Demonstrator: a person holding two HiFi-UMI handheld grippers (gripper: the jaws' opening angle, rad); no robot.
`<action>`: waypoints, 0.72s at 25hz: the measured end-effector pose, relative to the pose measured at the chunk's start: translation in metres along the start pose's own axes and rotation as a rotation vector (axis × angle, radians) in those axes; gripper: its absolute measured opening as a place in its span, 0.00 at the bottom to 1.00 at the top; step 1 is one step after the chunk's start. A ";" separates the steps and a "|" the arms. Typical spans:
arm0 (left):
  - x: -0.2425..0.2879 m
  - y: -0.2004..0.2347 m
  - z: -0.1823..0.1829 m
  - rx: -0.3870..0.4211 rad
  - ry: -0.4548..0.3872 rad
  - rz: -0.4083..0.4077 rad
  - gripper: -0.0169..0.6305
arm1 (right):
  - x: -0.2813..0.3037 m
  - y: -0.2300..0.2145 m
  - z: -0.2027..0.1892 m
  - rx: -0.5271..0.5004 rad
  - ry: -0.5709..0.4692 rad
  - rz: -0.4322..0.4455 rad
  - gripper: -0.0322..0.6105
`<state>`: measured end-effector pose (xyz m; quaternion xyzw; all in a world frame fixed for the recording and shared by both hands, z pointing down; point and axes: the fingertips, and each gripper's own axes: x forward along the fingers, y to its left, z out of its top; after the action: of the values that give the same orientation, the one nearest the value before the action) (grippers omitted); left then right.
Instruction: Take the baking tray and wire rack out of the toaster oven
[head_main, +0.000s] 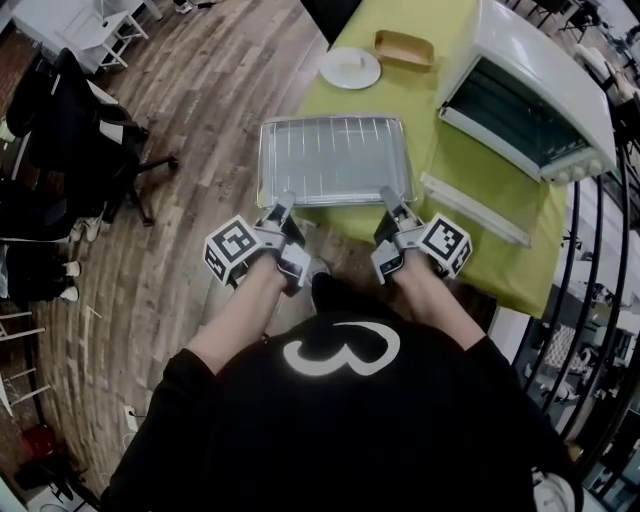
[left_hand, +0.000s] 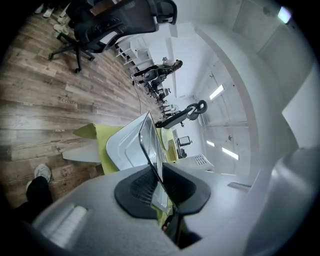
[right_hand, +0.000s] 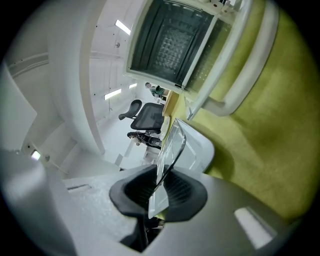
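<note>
left tongs (head_main: 285, 202) and right tongs (head_main: 391, 197) both clenched on the baking tray (head_main: 333, 158) rim

Silver baking tray (head_main: 335, 199), wire rack (head_main: 338, 140) lying in it, level, beside white toaster oven (head_main: 545, 95); door (head_main: 478, 208) open.

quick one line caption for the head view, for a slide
The left gripper and right gripper clamp the near rim of the baking tray, beside the open toaster oven on the green table.
</note>
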<state>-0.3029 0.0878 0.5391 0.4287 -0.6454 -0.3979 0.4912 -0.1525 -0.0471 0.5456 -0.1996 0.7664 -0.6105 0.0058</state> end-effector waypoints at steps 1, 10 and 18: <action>0.002 0.002 -0.001 -0.005 0.006 0.004 0.09 | 0.000 -0.002 0.000 -0.001 0.003 -0.005 0.12; 0.000 0.028 -0.020 -0.115 0.144 0.117 0.09 | -0.001 -0.025 -0.012 0.036 0.132 -0.090 0.12; 0.000 0.043 -0.025 -0.073 0.206 0.149 0.09 | -0.005 -0.034 -0.037 0.018 0.310 -0.121 0.23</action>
<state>-0.2852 0.0995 0.5842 0.4000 -0.6069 -0.3373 0.5983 -0.1467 -0.0171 0.5854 -0.1486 0.7393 -0.6401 -0.1474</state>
